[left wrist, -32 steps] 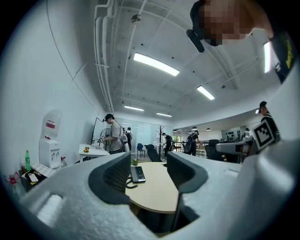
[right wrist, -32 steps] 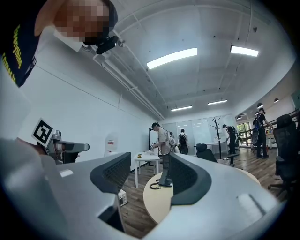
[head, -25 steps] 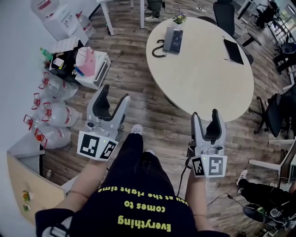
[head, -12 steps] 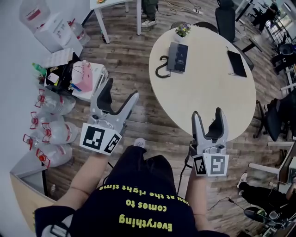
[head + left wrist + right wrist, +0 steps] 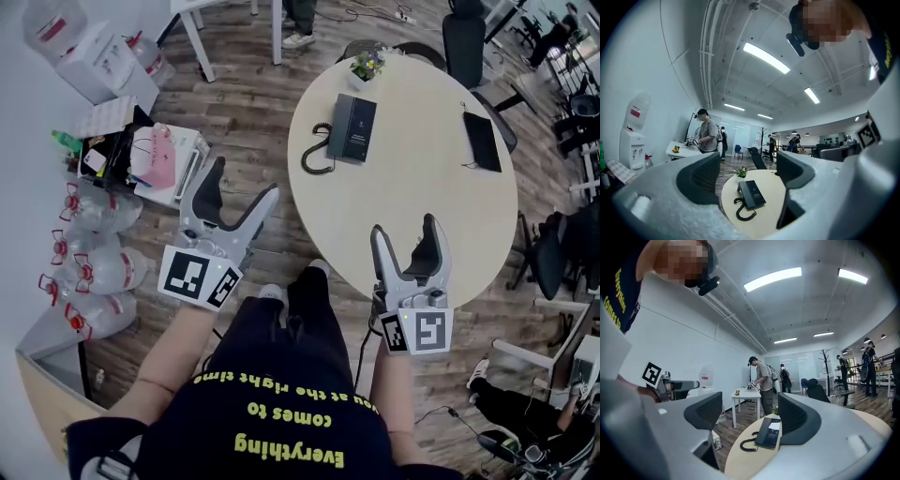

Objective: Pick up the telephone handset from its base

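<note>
Left gripper (image 5: 244,183) and right gripper (image 5: 404,227): fingers (image 5: 210,192) opening, nothing between them, readied for grasping. The handset (image 5: 338,127), apparently on its base (image 5: 360,129), lies well ahead on the worktop (image 5: 422,197).

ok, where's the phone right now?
In the head view the telephone lies on the round table near its far-left edge, just this side of the small potted plant, with its coiled cord on its left.

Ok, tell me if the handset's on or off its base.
On: the handset lies flush along the base, coiled cord slack beside it.
</note>
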